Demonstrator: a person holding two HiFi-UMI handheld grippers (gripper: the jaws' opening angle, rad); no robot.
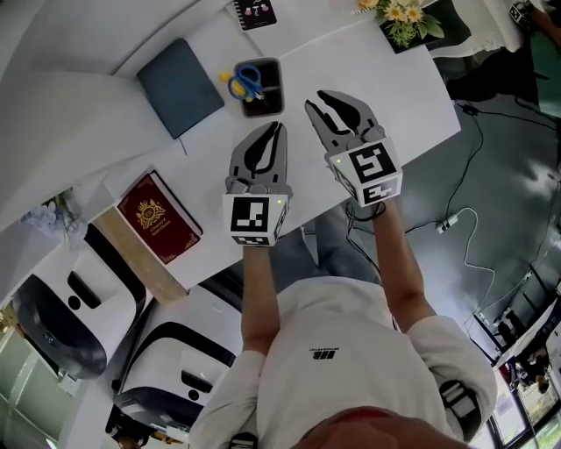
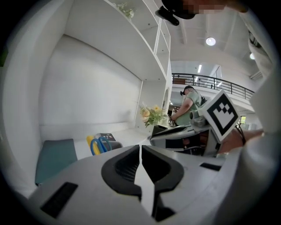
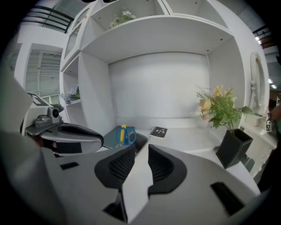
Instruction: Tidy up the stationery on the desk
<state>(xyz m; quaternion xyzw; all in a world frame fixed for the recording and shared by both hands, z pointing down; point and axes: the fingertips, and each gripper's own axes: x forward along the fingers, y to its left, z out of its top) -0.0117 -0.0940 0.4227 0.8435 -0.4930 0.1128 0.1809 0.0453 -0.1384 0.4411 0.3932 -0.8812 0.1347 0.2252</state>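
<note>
Scissors (image 1: 248,81) in holder (image 1: 273,103) just ahead of left gripper (image 1: 280,128), closed and empty. Right gripper (image 1: 317,99) beside it, slightly parted and empty. Notebook (image 1: 180,86) left of the holder.

The bare white desk top (image 1: 377,79) is lying open at 1 o'clock from the right gripper (image 1: 317,101), as far as the black square vase of yellow flowers (image 1: 412,26), which is blocking the far corner. The dark square pen holder (image 1: 270,107), with blue-and-yellow scissors (image 1: 248,81) sticking up, is standing close at 11 o'clock from the left gripper (image 1: 279,129). The teal hardcover notebook (image 1: 180,86) is filling the 10 o'clock side. The small black spiral notepad (image 1: 255,12) is lying beyond at 12 o'clock. The white shelf board (image 3: 158,30) is capping the room overhead.
</note>
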